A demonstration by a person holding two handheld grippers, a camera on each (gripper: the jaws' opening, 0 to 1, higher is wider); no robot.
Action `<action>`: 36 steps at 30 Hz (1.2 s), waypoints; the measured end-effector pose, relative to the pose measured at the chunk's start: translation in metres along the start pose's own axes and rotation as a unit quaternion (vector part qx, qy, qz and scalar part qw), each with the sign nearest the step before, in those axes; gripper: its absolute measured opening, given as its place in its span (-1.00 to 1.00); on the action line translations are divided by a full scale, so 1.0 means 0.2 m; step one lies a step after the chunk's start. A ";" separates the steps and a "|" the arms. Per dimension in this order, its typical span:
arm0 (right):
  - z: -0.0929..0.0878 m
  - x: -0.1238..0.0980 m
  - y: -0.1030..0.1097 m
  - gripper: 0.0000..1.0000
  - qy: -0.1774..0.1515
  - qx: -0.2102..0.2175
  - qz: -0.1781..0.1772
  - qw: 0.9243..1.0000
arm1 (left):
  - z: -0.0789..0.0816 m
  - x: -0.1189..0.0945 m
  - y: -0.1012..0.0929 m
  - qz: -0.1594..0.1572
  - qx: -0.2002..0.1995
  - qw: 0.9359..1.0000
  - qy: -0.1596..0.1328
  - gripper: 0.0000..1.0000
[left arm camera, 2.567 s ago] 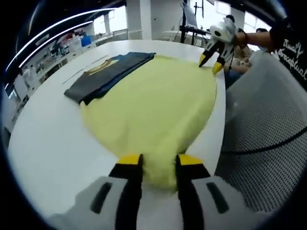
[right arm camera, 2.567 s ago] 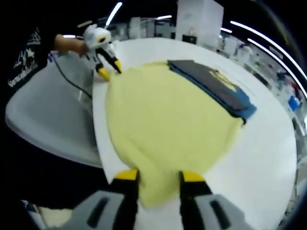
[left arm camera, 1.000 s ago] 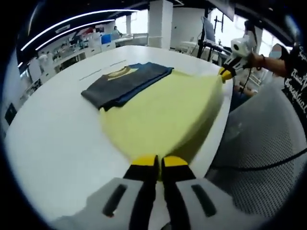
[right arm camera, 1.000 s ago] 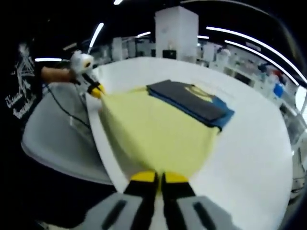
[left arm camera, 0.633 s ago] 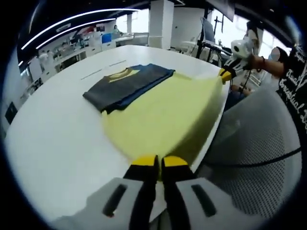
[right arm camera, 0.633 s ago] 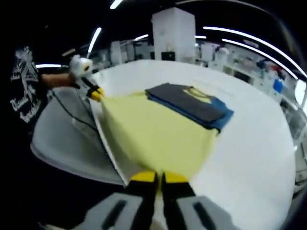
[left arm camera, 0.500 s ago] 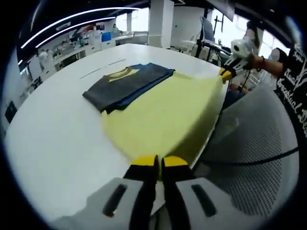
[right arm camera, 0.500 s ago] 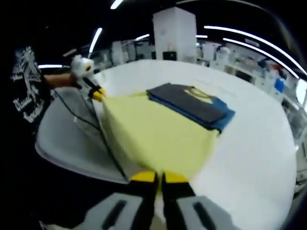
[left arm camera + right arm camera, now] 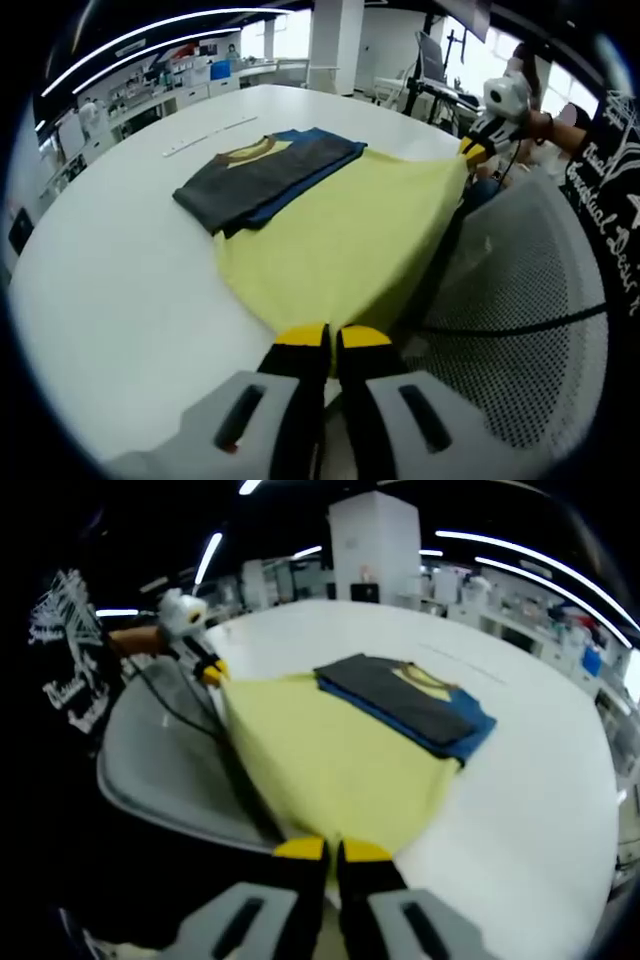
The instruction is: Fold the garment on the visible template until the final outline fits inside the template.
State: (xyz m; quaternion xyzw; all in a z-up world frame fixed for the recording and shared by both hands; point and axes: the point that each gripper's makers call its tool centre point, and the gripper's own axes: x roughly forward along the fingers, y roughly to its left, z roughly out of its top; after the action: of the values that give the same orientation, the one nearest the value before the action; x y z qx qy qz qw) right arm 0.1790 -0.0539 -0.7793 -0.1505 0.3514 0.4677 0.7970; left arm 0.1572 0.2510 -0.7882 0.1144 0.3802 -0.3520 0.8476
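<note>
The white table (image 9: 110,290) carries everything, and the biggest change on it is the yellow garment (image 9: 340,235): 2.6 s ago it lay flat and slack with both pairs of jaws standing wide over its near edge, whereas now that edge is lifted off the table and pulled taut as a sheet between the two tools, hanging out past the table's rim over the mesh chair (image 9: 520,330). That means, as I judge it, the grasp is done and the fold itself is starting; the lifted edge still has to be carried over toward the far side. The folded dark shirt with blue trim (image 9: 265,175) lies on the garment's far edge, at about 11 o'clock in the left gripper view and 1 o'clock in the right gripper view, unmoved. I cannot make out any template outline. The left gripper (image 9: 328,335) has its jaws pinched together on one yellow corner; the right gripper (image 9: 332,850) is likewise clamped on the other, and appears at 2 o'clock in the left gripper view.
</note>
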 end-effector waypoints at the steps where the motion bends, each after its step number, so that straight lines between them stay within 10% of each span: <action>1: 0.00 0.00 0.00 -1.00 0.001 -0.001 0.001 1.000 | 0.00 0.00 0.00 0.000 0.000 1.000 0.001 -1.00; 36: 0.39 -0.04 -0.29 -1.00 -0.031 -0.095 -0.085 0.991 | 0.40 -0.06 0.26 0.037 0.049 0.998 -0.029 -1.00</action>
State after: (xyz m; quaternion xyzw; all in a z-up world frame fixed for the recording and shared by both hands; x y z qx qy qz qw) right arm 0.2595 -0.0447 -0.7236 -0.2400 0.2665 0.4335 0.8267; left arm 0.2327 0.2585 -0.7298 0.1598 0.3337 -0.3419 0.8639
